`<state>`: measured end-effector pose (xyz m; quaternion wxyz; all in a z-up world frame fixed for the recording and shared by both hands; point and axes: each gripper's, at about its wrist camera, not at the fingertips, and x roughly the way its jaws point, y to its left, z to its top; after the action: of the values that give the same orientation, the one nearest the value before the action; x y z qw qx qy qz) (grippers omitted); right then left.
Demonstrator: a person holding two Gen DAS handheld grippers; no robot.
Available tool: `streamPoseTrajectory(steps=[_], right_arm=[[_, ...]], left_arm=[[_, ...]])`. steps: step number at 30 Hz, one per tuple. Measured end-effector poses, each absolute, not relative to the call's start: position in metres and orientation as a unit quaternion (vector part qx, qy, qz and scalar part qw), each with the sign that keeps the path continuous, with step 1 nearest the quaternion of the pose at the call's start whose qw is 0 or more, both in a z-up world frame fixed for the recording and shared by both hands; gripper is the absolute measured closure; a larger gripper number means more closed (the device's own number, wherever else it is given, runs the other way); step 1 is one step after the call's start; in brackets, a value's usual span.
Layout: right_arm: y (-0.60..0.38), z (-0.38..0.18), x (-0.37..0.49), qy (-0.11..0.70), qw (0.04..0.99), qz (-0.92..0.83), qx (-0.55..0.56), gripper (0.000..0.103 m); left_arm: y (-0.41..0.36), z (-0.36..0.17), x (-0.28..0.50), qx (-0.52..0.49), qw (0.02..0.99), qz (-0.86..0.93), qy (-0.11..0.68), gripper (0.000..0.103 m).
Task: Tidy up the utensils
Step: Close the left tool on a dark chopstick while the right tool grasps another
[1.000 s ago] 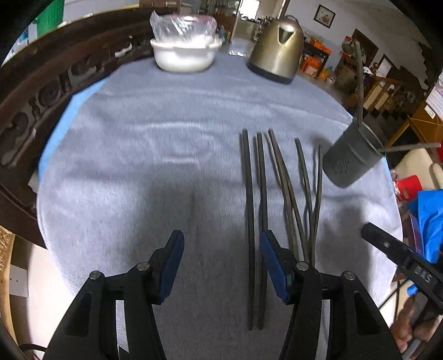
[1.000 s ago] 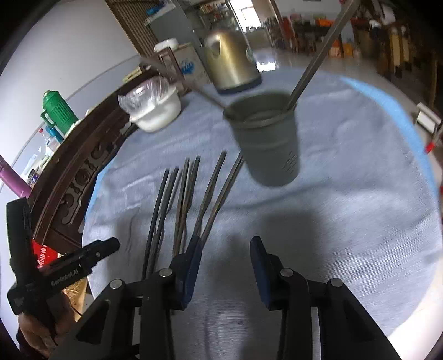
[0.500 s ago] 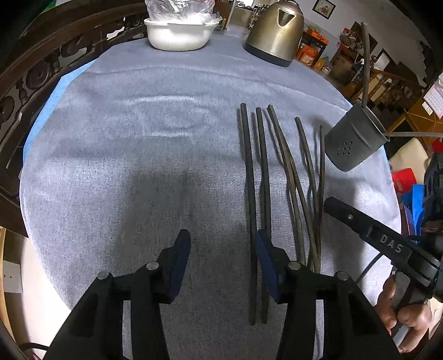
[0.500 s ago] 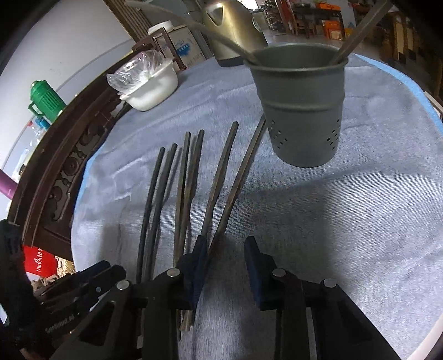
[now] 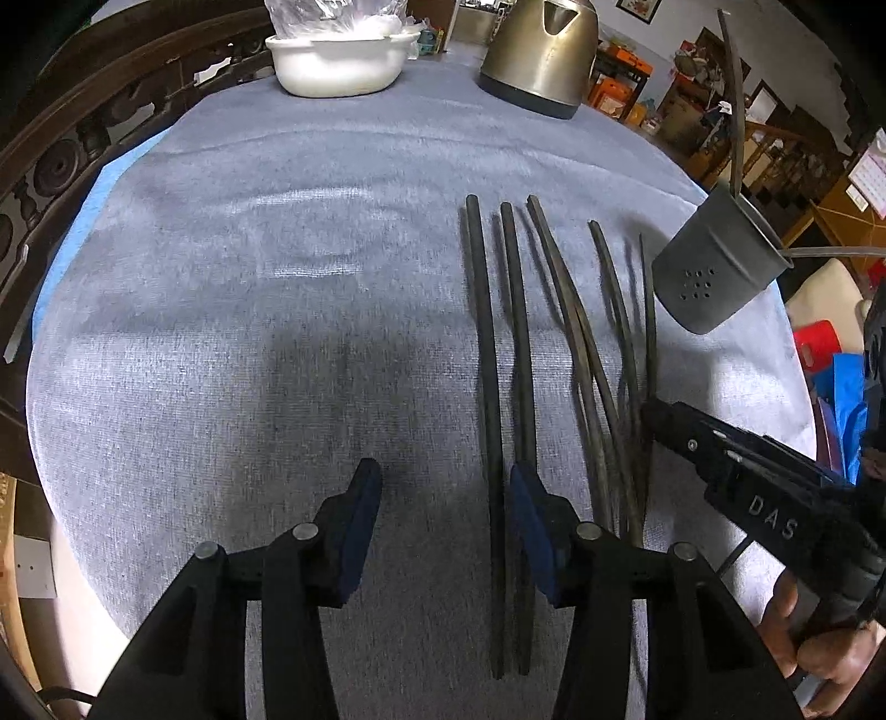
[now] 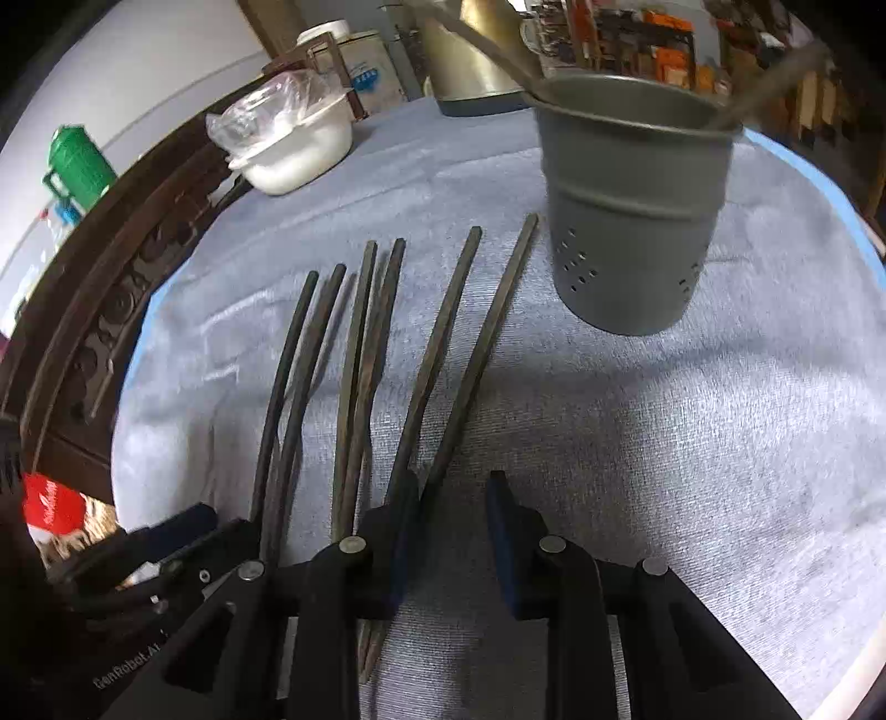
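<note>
Left gripper (image 5: pixel 443 520) closing, leftmost chopstick (image 5: pixel 487 354) between jaws, ungripped. Right gripper (image 6: pixel 448 531) narrow, straddling the rightmost chopstick (image 6: pixel 487 343), no pinch. Both sticks flat on cloth (image 5: pixel 221 332), likely bound for holder (image 6: pixel 631 221).

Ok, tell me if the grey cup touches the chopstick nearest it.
Apart. The right wrist view shows cloth between the grey cup and the nearest chopstick.

At the far edge of the desk (image 5: pixel 277 310), which a grey cloth (image 5: pixel 221 387) covers, I see a white bowl (image 5: pixel 338 63) with a clear plastic bag in it and, beside it, a brass-coloured kettle (image 5: pixel 540 52). A dark carved wooden rail (image 6: pixel 105 288) runs along the left, with a green jug (image 6: pixel 77 166) beyond it.
</note>
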<state>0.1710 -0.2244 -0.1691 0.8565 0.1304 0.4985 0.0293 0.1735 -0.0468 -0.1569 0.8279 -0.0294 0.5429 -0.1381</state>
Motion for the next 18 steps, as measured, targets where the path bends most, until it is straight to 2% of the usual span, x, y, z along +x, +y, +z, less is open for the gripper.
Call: streamPoseTrajectory(steps=[2, 3, 5, 10, 12, 18], right_arm=[[-0.222, -0.169, 0.170, 0.500, 0.858, 0.031, 0.118, 0.079], [-0.222, -0.169, 0.170, 0.503, 0.857, 0.027, 0.109, 0.089], [-0.223, -0.170, 0.167, 0.501, 0.860, 0.023, 0.092, 0.092], [-0.234, -0.170, 0.161, 0.505, 0.855, 0.033, 0.113, 0.095], [-0.236, -0.171, 0.157, 0.506, 0.854, 0.034, 0.119, 0.095], [-0.245, -0.172, 0.140, 0.514, 0.844, 0.038, 0.148, 0.095]], left_arm=[[-0.046, -0.157, 0.175, -0.026, 0.830, -0.135, 0.540, 0.059], [-0.047, -0.157, 0.175, -0.024, 0.831, -0.135, 0.539, 0.061], [-0.048, -0.158, 0.177, -0.019, 0.833, -0.134, 0.537, 0.066], [-0.052, -0.159, 0.181, -0.002, 0.837, -0.123, 0.533, 0.079], [-0.051, -0.159, 0.182, 0.000, 0.839, -0.118, 0.531, 0.088], [-0.039, -0.162, 0.179, -0.016, 0.835, -0.118, 0.537, 0.096]])
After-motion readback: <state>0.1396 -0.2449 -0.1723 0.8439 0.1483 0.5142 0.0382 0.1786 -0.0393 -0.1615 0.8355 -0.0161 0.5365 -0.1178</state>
